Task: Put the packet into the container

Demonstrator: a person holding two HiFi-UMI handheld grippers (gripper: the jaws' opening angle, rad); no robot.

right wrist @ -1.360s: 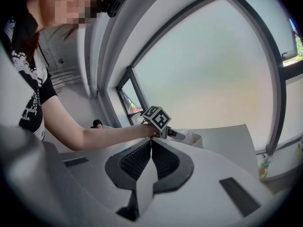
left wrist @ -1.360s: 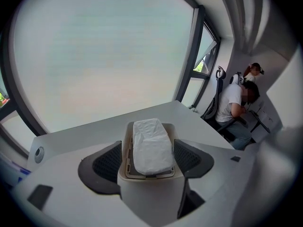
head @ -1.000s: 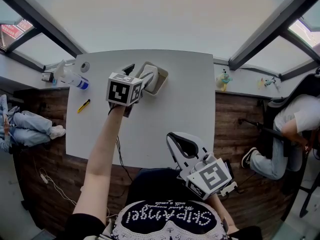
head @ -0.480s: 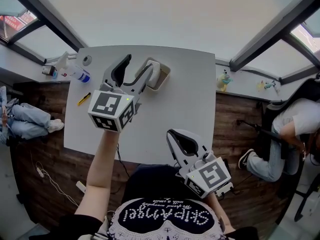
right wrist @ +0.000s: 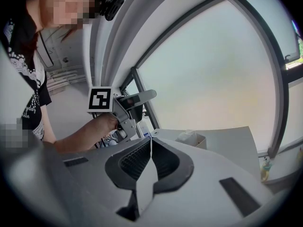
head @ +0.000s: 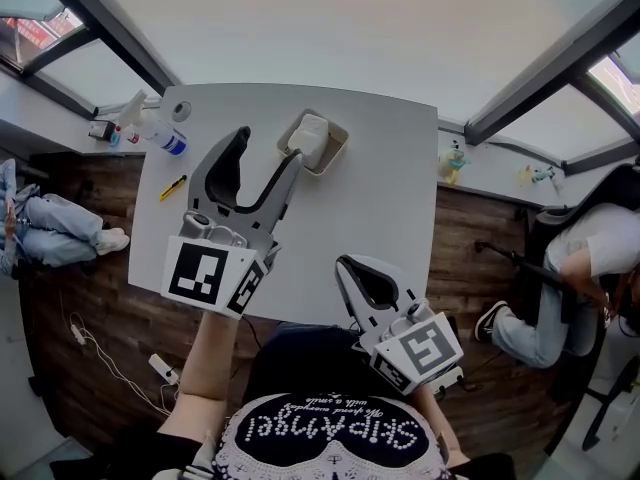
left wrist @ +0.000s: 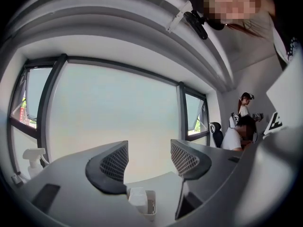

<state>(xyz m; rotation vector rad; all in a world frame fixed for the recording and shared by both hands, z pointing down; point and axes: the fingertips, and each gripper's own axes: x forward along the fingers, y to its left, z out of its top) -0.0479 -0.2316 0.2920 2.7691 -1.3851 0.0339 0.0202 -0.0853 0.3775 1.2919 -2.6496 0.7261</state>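
The white packet (head: 311,128) lies inside the small beige container (head: 336,152), which sits on the pale tabletop (head: 385,193) at about 12 o'clock from its centre, near the far edge. The left claw (head: 267,151) is held up off the tabletop and is released. Its jaws have just eased a little closer but stand well apart, with nothing between them, and they point toward 1 o'clock at the container. In the left gripper view the left claw (left wrist: 149,161) frames only bare window. The container (left wrist: 150,206), with the packet (left wrist: 136,196) upright in it, shows low down at 6 o'clock, below the gap and clear of both pads. The right claw (head: 351,268) hangs at the tabletop's near edge, around 5 o'clock, pointing to 11 o'clock. In the right gripper view the right claw (right wrist: 151,148) is clenched, pads meeting with nothing caught in them. Past it the container (right wrist: 202,139) stands at about 1 o'clock. A spray bottle (head: 152,134) lies at the tabletop's 10 o'clock corner, and a yellow tool (head: 172,187) lies at the 9 o'clock edge. A seated person (head: 590,258) is at 3 o'clock, well apart from the tabletop.
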